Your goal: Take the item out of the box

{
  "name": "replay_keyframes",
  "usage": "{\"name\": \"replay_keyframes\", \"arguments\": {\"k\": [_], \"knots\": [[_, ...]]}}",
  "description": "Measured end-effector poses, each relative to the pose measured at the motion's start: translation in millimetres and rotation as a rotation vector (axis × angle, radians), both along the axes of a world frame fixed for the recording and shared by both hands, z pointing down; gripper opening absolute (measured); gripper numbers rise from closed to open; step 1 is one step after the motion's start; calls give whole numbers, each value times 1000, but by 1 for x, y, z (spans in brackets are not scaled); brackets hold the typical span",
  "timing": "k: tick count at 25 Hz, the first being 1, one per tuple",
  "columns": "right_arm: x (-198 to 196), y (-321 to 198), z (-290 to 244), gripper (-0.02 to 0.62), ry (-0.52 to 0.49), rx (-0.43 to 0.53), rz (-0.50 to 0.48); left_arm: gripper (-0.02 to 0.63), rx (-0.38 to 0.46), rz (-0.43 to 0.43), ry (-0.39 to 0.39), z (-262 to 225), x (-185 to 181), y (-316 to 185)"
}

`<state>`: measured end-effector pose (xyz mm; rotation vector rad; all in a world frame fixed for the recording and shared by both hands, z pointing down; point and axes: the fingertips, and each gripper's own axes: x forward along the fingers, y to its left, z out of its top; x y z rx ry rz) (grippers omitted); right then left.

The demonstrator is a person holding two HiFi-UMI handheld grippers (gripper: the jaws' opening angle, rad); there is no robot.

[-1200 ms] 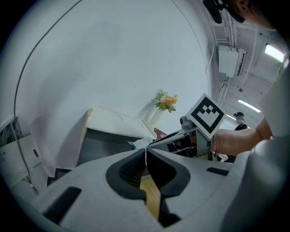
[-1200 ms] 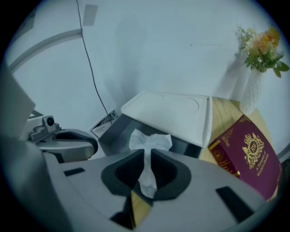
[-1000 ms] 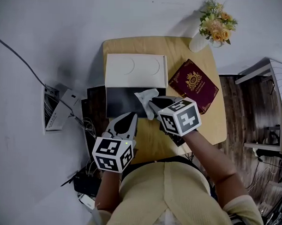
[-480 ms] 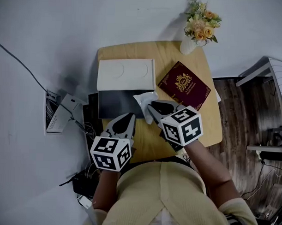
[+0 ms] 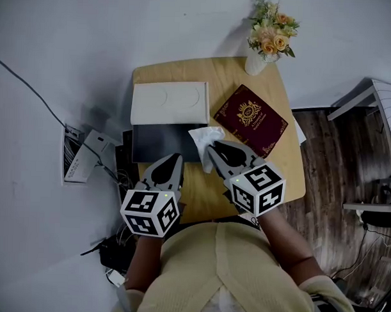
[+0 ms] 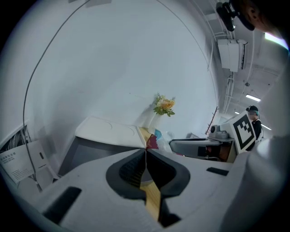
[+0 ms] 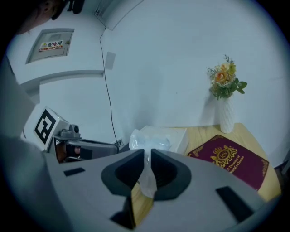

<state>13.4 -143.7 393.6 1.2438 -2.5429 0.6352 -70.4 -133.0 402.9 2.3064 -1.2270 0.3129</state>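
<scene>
An open box sits at the table's left: a dark tray (image 5: 159, 142) with its white lid (image 5: 170, 102) lying behind it. A crumpled, clear-white plastic-wrapped item (image 5: 206, 138) hangs at the tray's right edge, lifted above it. My right gripper (image 5: 213, 148) is shut on the item; in the right gripper view the wrap (image 7: 147, 179) is pinched between the jaws and bunches ahead of them (image 7: 148, 139). My left gripper (image 5: 175, 158) hovers at the tray's near edge with its jaws shut and nothing between them (image 6: 145, 152).
A maroon booklet with a gold crest (image 5: 250, 119) lies right of the box. A white vase of flowers (image 5: 267, 33) stands at the far right corner of the wooden table (image 5: 291, 162). Cables and a power strip (image 5: 80, 158) lie on the floor to the left.
My right gripper has drawn back toward the person with the white item in it, from over the tray to its right edge. The left gripper has barely moved.
</scene>
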Motion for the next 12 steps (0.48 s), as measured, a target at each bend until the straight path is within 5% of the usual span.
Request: {"name": "replay_keyframes", "arguments": {"k": [12], "knots": [[2,23,8,63,-26,34,33,23,28,-23,3,-3,0,8]]}}
